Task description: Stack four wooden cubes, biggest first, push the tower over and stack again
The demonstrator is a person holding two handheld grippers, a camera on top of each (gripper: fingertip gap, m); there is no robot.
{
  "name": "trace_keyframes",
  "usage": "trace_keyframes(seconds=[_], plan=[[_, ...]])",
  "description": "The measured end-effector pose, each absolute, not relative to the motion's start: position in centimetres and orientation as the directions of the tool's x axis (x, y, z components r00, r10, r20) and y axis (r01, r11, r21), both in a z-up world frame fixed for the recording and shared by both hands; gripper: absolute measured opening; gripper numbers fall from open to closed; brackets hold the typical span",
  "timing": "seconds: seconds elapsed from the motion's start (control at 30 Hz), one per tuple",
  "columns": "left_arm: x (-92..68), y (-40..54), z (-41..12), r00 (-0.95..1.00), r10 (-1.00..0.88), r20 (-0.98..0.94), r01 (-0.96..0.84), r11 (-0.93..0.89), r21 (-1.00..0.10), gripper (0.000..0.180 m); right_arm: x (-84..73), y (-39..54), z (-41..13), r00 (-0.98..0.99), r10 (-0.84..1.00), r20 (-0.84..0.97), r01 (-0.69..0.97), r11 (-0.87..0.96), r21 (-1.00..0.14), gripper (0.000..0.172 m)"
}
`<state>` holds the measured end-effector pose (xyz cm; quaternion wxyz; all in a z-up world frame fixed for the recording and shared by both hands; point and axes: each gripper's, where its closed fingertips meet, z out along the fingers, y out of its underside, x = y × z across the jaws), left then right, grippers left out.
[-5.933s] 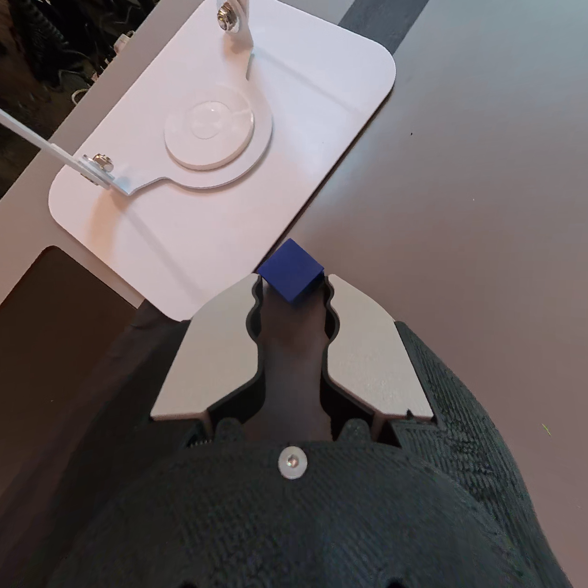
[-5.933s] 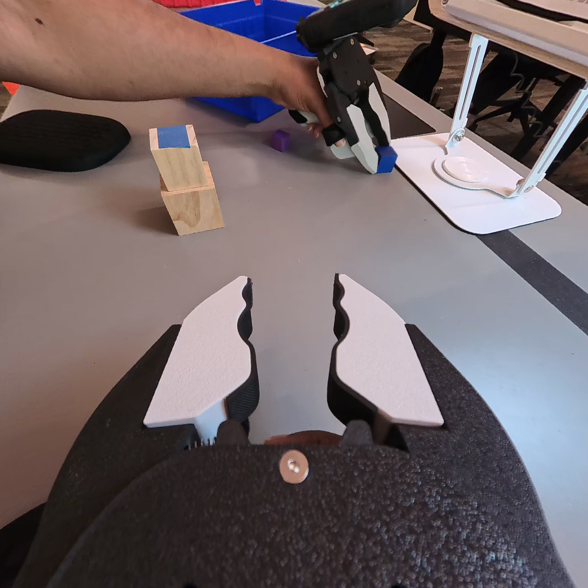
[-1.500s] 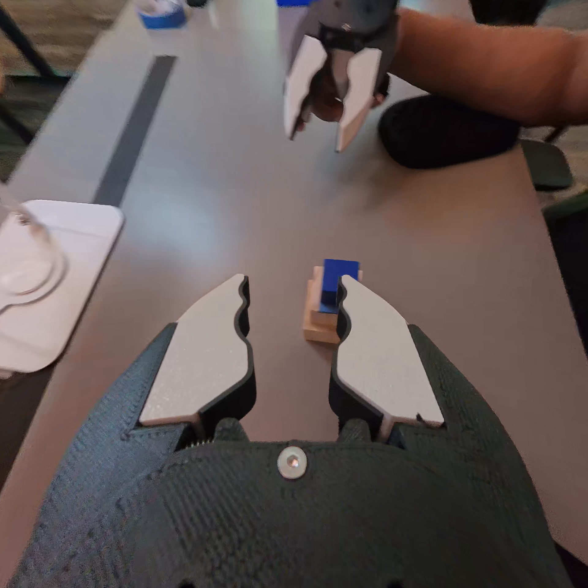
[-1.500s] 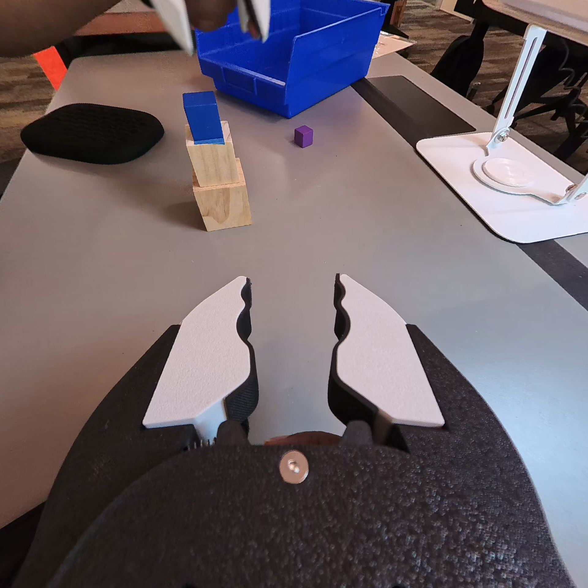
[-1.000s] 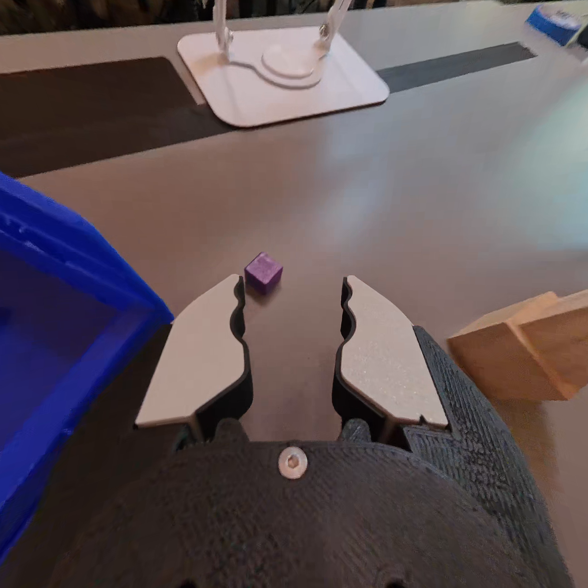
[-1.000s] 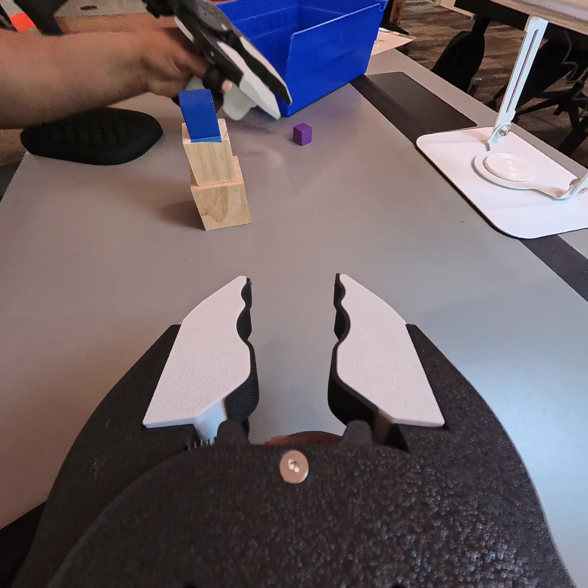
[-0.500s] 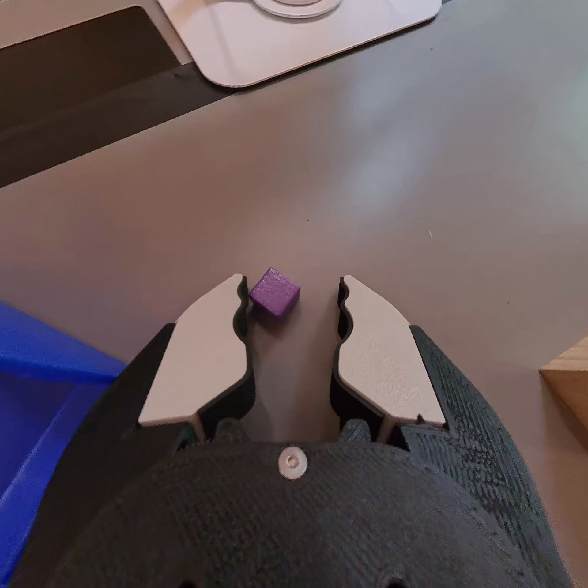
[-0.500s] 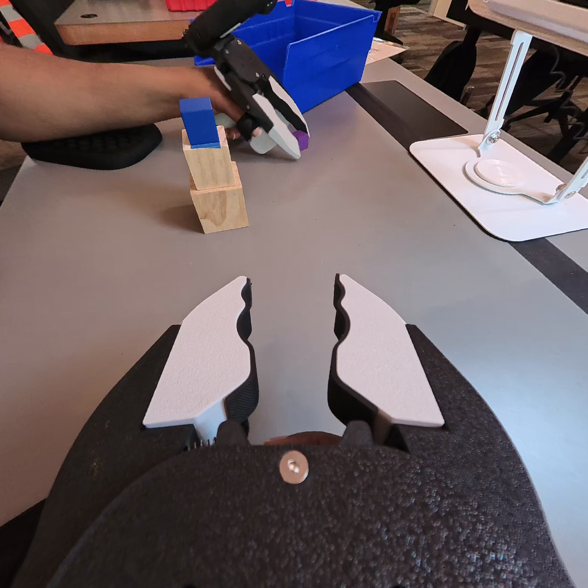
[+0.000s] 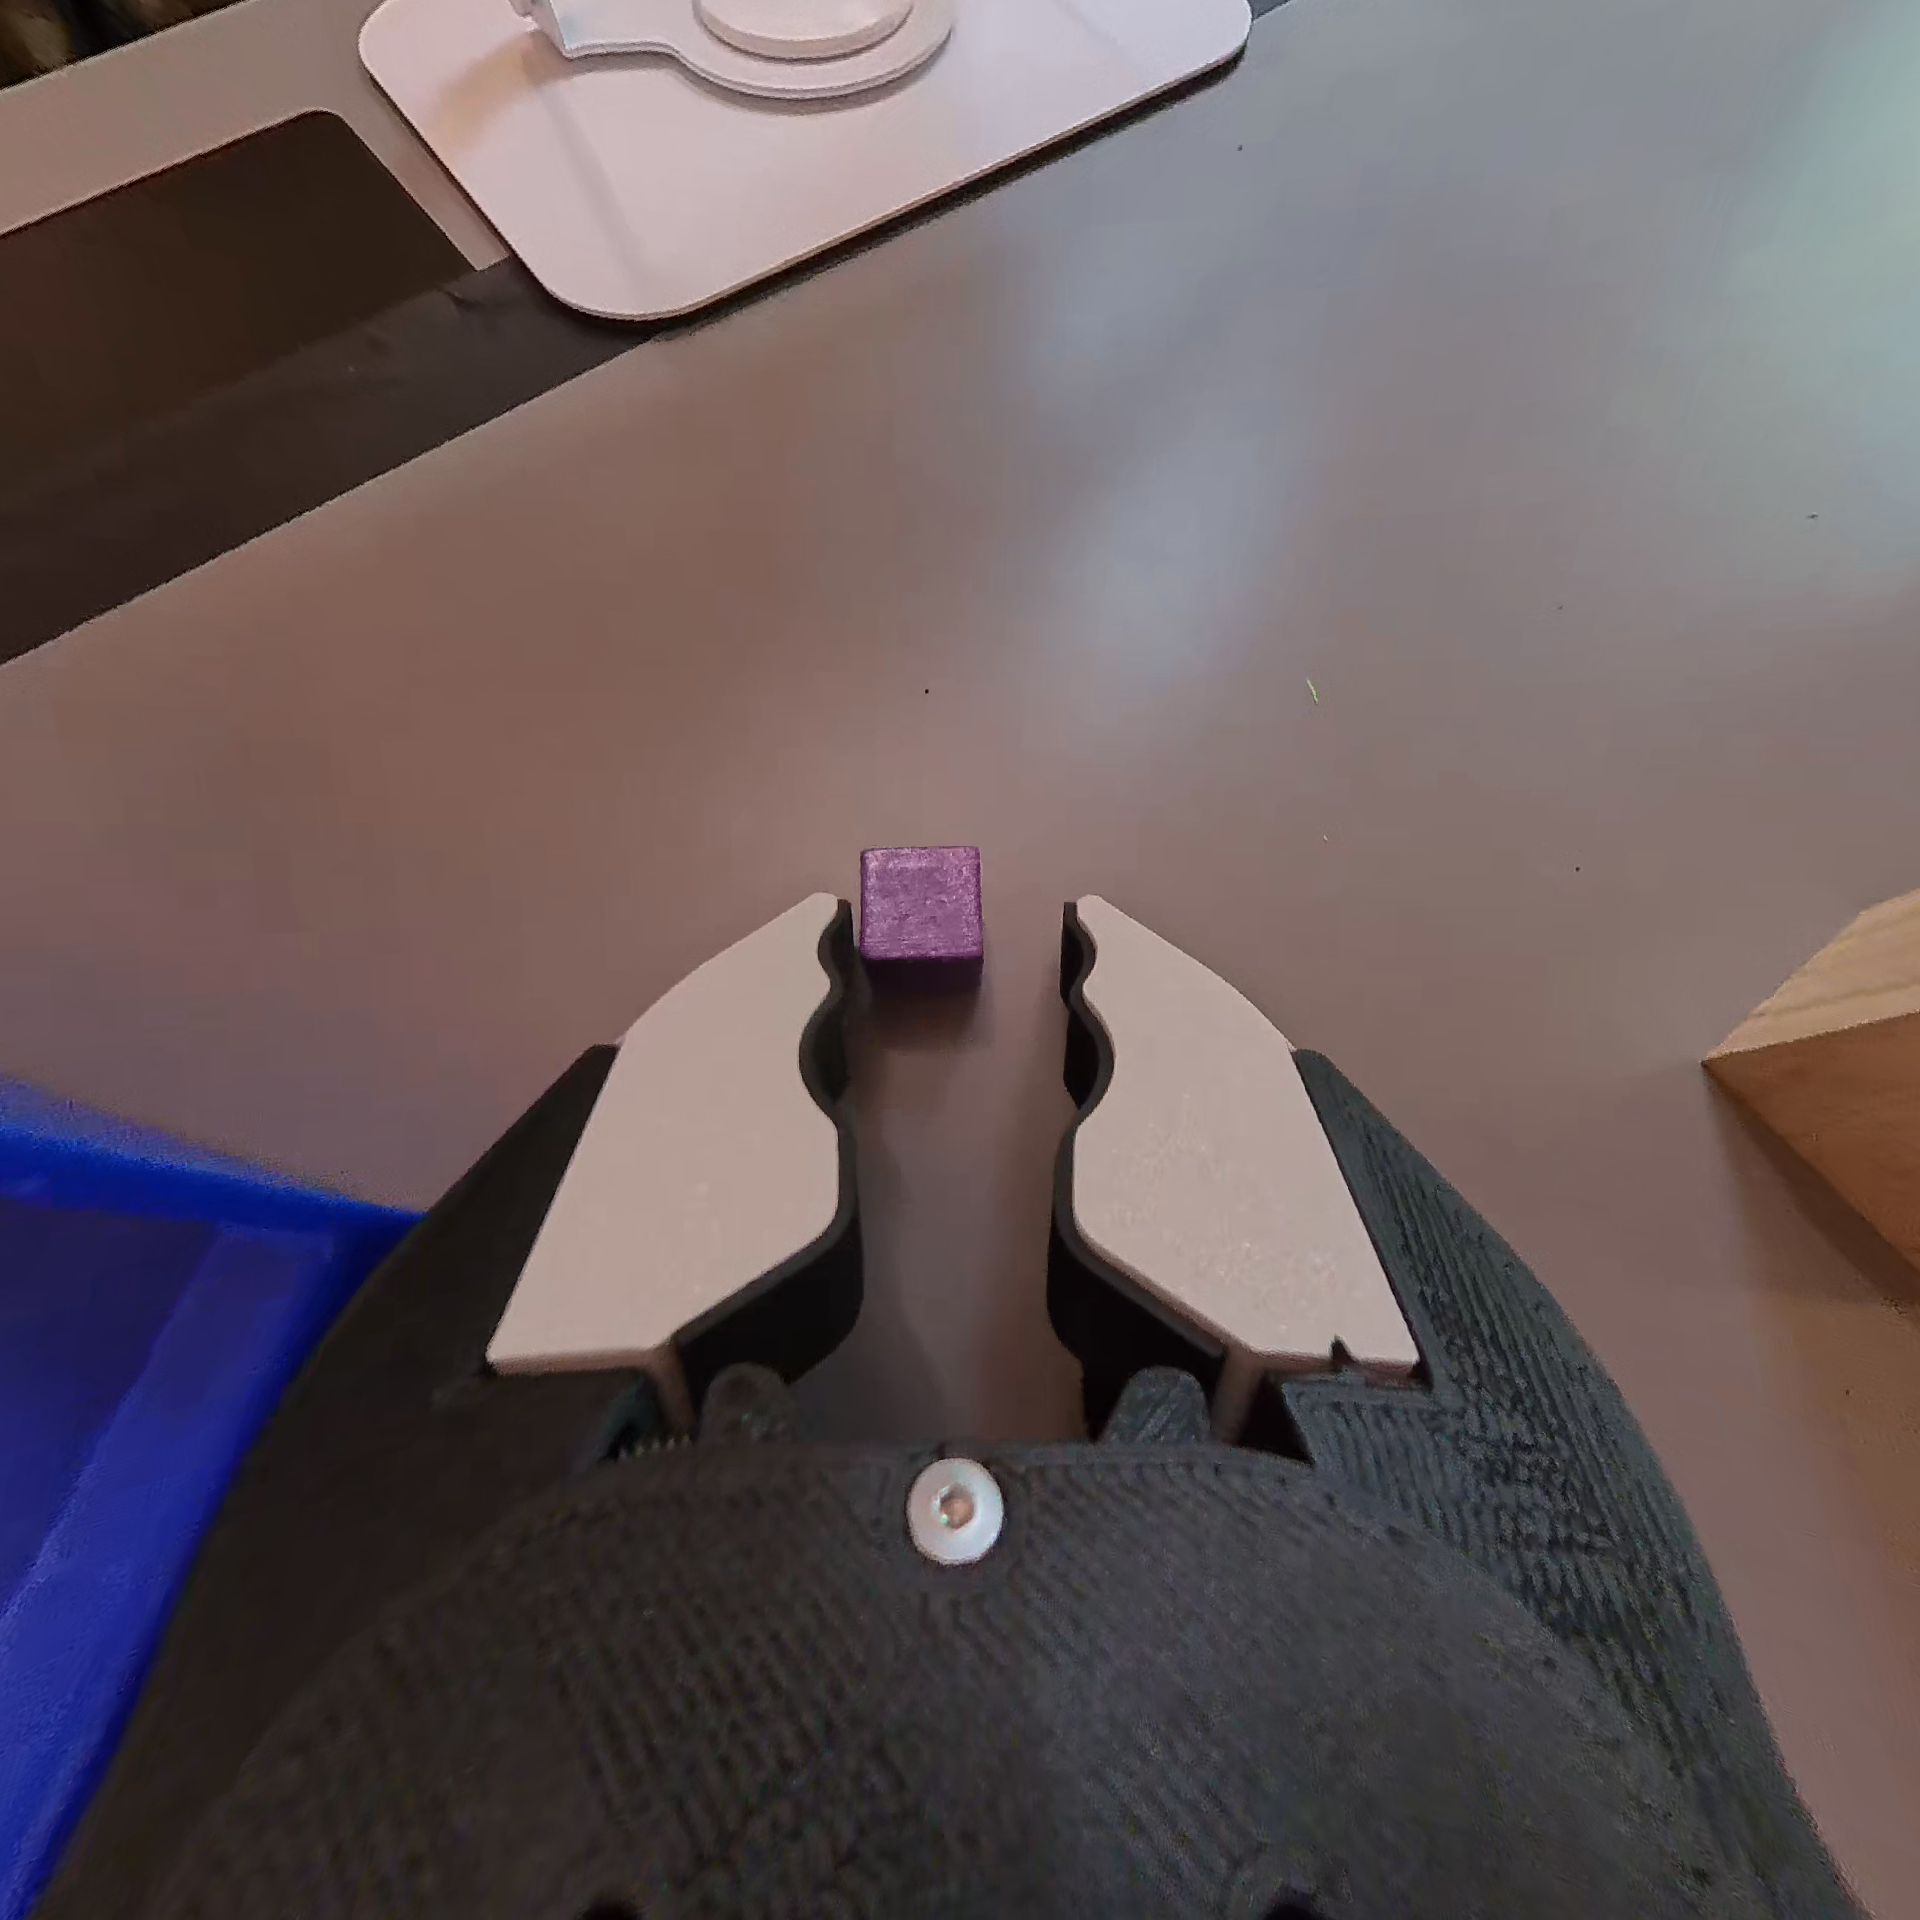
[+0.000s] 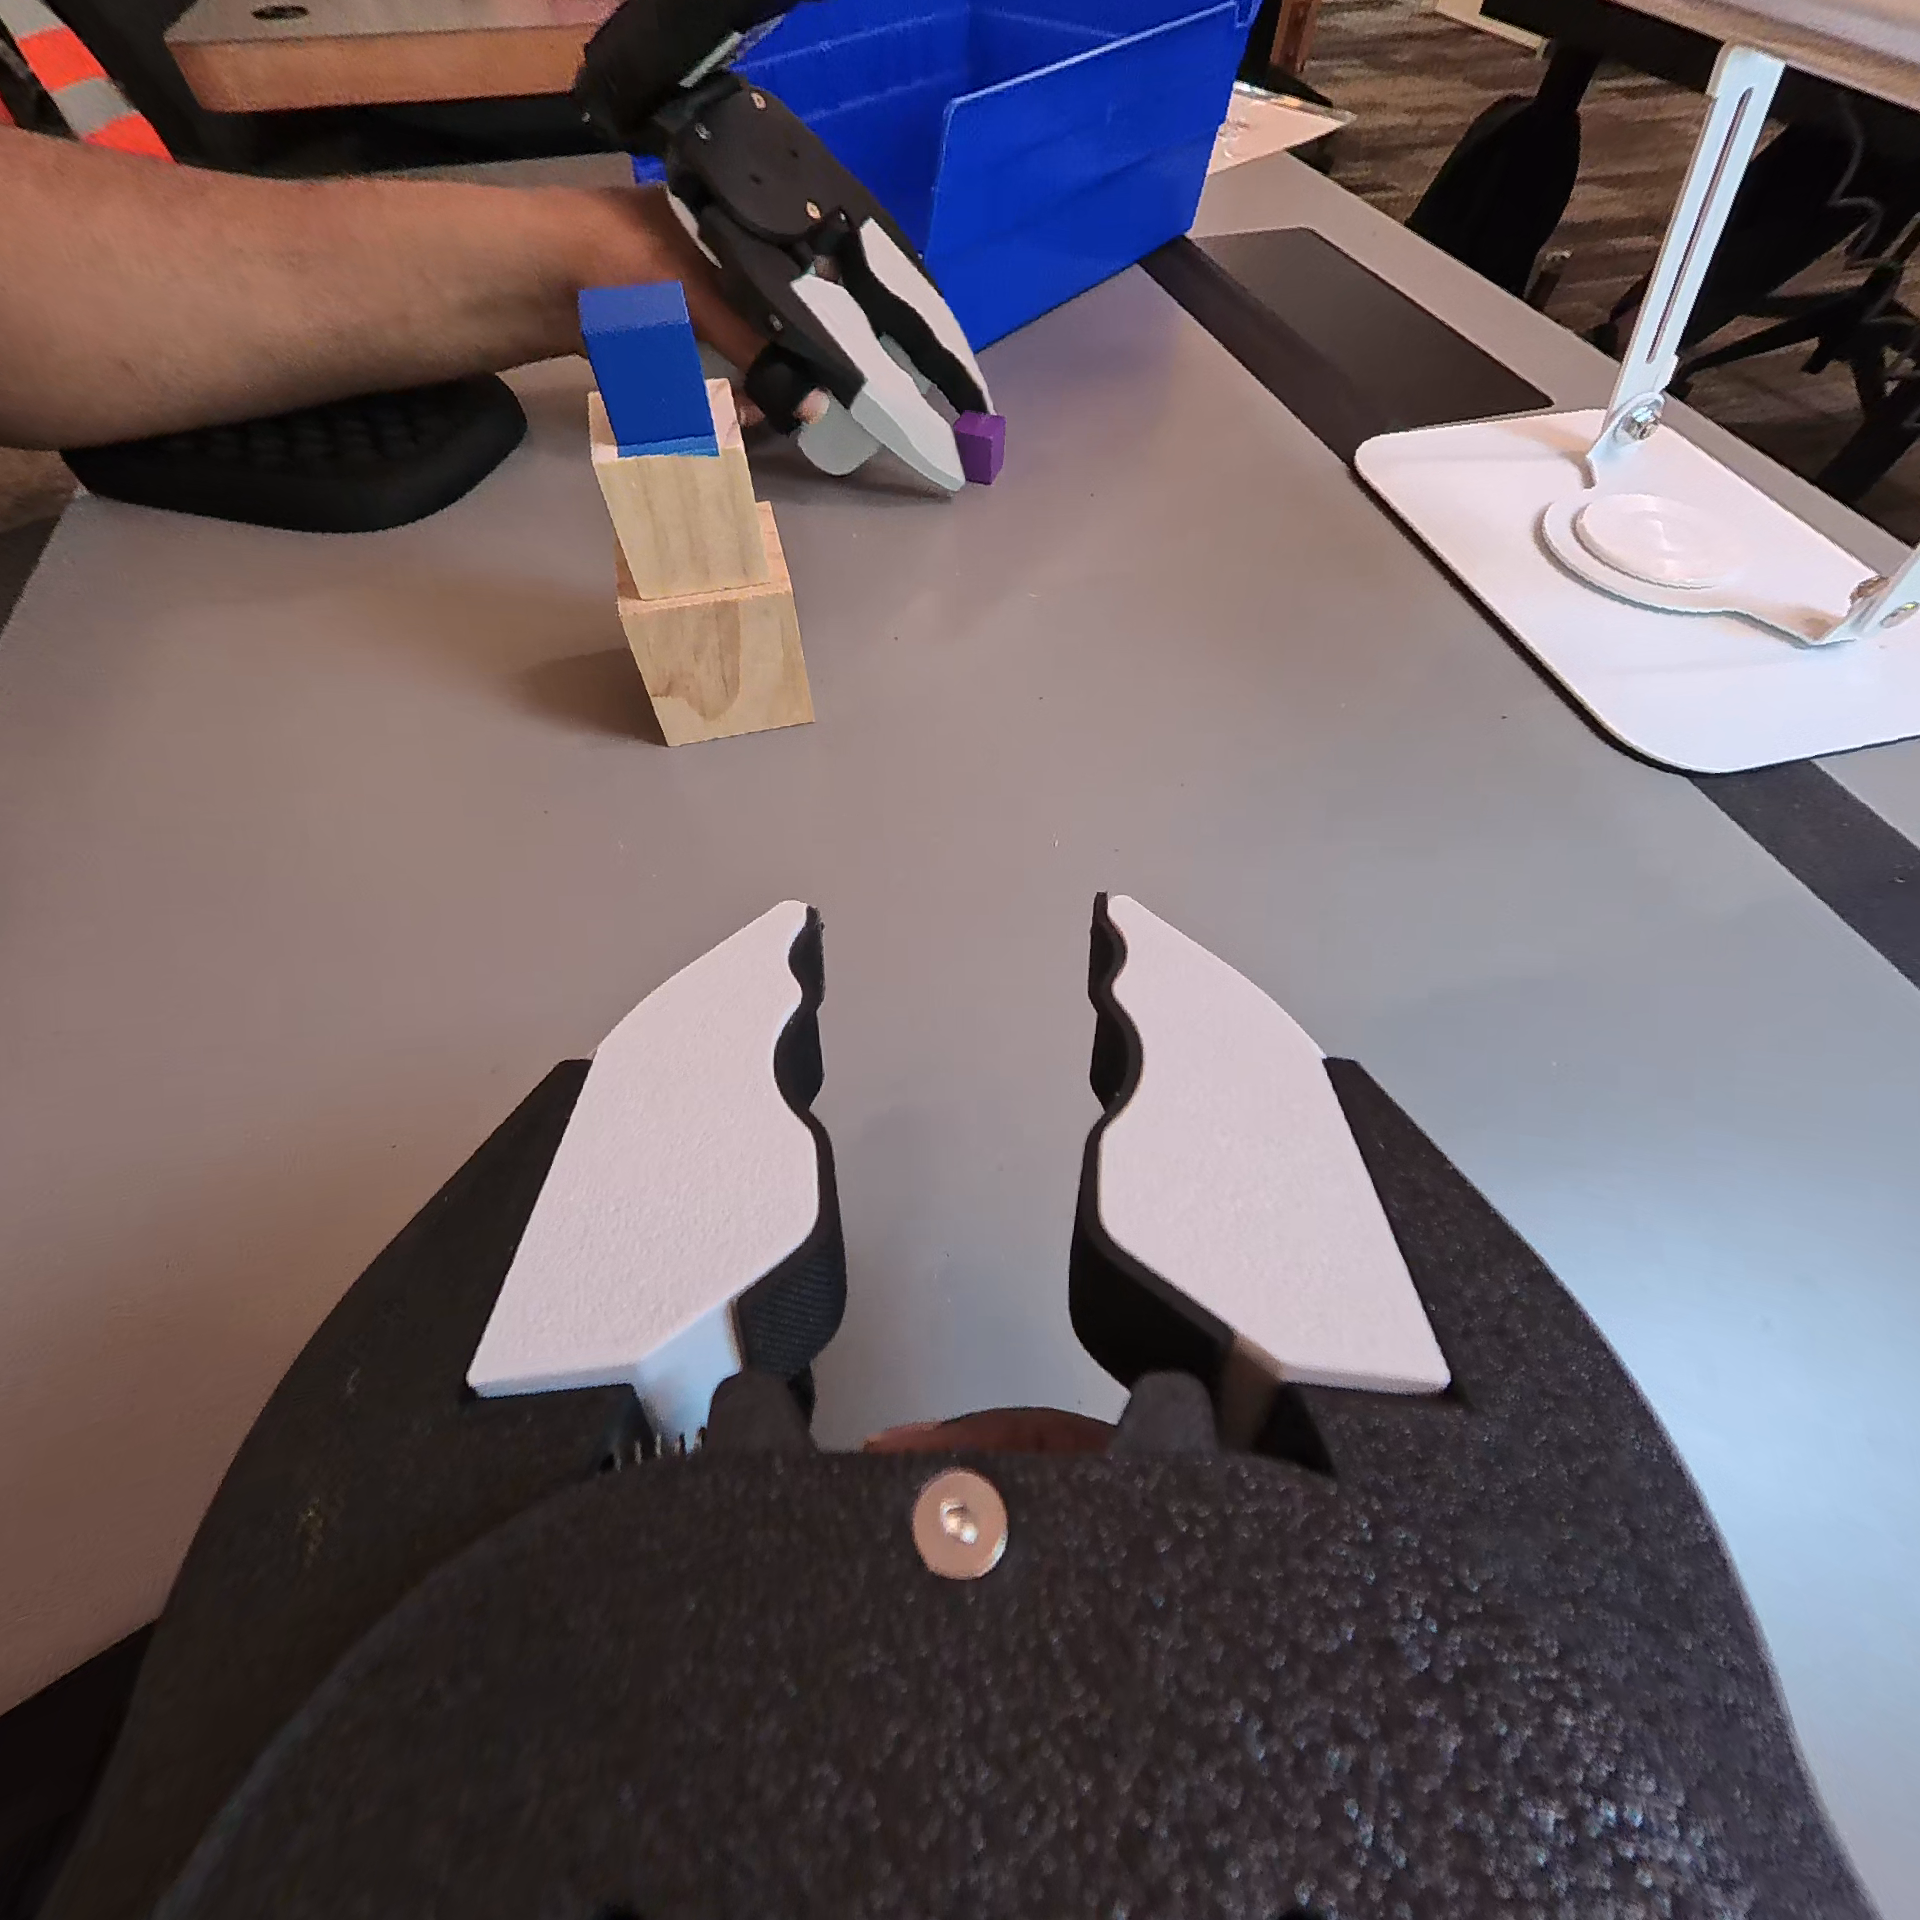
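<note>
The purple cube (image 9: 921, 914), smallest of the four and matt with a speckled top face, sits on the grey bench (image 10: 1143, 748) between the fingertips of the left gripper (image 9: 951, 925). It lies against the left pad; a clear gap separates it from the right pad, so the jaws stand part-open and nothing is clamped.

The tower stands just beside it: large plain wooden cube (image 10: 717, 655) at the base, a smaller wooden cube (image 10: 681, 509) set skewed on it, and a blue cube (image 10: 649, 379) on top over a blue patch.

No legible writing is seen on any cube.

The blue bin (image 10: 1039, 135) stands toward the far edge of the bench; its contents cannot be made out.

The right gripper (image 10: 954, 920) hovers over bare bench near the near edge, jaws moderately wide, holding nothing.

A white stand base (image 10: 1714, 623) rests at the right edge.
</note>
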<state>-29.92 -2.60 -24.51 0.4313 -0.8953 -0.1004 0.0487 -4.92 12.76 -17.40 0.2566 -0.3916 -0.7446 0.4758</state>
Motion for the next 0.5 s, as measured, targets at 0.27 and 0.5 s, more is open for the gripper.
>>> trace_keyframes(seconds=[0.27,0.5], plan=[[-26.9,-1.3,-18.6,0.996,0.094,-0.002,0.043,-0.475,-0.879,0.022,-4.9,13.0,-17.0,-0.555,0.832,0.014,0.33,0.236,-0.914,0.049],[-17.9,-1.4,-12.7,0.951,-0.306,-0.051,-0.176,-0.394,-0.902,0.022,-4.9,12.7,-17.5,-0.564,0.826,0.008,0.344,0.243,-0.907,0.048]])
